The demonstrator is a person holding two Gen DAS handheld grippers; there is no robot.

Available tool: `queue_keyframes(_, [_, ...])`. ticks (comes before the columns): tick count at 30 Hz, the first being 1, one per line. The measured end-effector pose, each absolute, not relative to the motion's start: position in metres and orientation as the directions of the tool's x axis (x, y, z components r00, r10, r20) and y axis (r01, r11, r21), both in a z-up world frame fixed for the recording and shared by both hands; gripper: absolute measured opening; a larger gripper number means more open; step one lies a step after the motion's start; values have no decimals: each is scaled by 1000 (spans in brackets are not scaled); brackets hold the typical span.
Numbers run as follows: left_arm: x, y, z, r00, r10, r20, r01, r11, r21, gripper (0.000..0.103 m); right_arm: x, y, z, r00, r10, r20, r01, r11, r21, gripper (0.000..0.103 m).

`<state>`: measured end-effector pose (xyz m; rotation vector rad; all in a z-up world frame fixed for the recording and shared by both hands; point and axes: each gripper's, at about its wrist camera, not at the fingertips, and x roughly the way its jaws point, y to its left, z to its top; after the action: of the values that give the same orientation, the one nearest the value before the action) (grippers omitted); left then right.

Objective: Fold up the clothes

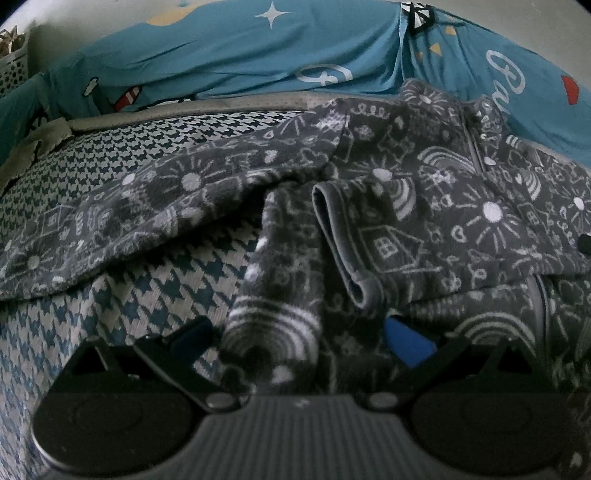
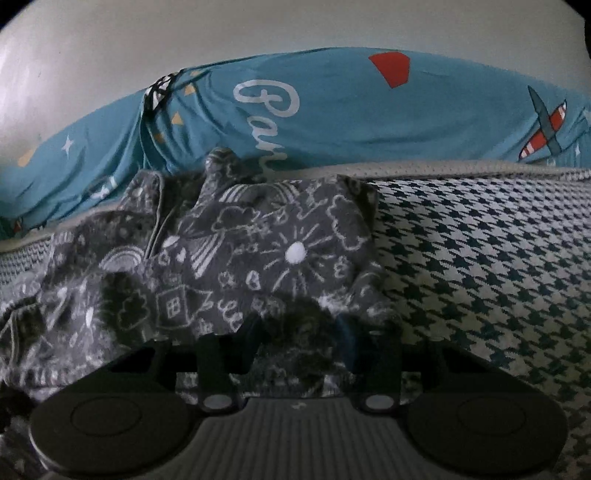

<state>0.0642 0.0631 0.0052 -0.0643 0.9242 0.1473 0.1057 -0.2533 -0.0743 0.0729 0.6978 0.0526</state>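
A: Where is the garment?

B: The grey fleece top point(image 1: 424, 206), printed with white doodles, lies rumpled on a houndstooth-patterned bed point(image 1: 155, 266), against a blue printed quilt point(image 1: 240, 55) along the far side.

A: What does the left wrist view give that the right does not?

B: A sleeve with its grey-bound cuff point(image 1: 340, 240) folded over the body, the other sleeve stretched out to the left, and a white perforated basket point(image 1: 13, 66) in the upper left corner. The left hand-held gripper point(image 1: 306, 339) stands spread wide, a hanging fold of the top between its fingers point(image 1: 406, 343); the blue pads do not press on the cloth.

A: And the right wrist view?

B: The collar end with its zip, a plain wall point(image 2: 258, 26) above the quilt, and open bed to the right. The right hand-held gripper point(image 2: 301, 339) has its fingers drawn close, clenched on a bunch of the fleece at its near edge.
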Motion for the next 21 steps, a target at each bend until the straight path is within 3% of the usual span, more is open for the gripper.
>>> queue_keyframes(8, [49, 78, 15, 612, 118, -782, -181, 983, 6, 103, 95, -251, -64, 784, 88, -614, -10, 991, 130, 49])
queue_keyframes(14, [39, 97, 21, 627, 136, -767, -210, 978, 2, 103, 85, -229, -54, 821, 184, -540, -137, 982, 126, 49])
queue_keyframes(21, [33, 114, 21, 617, 180, -766, -254, 967, 23, 103, 85, -200, -60, 789, 277, -549, -239, 961, 141, 50])
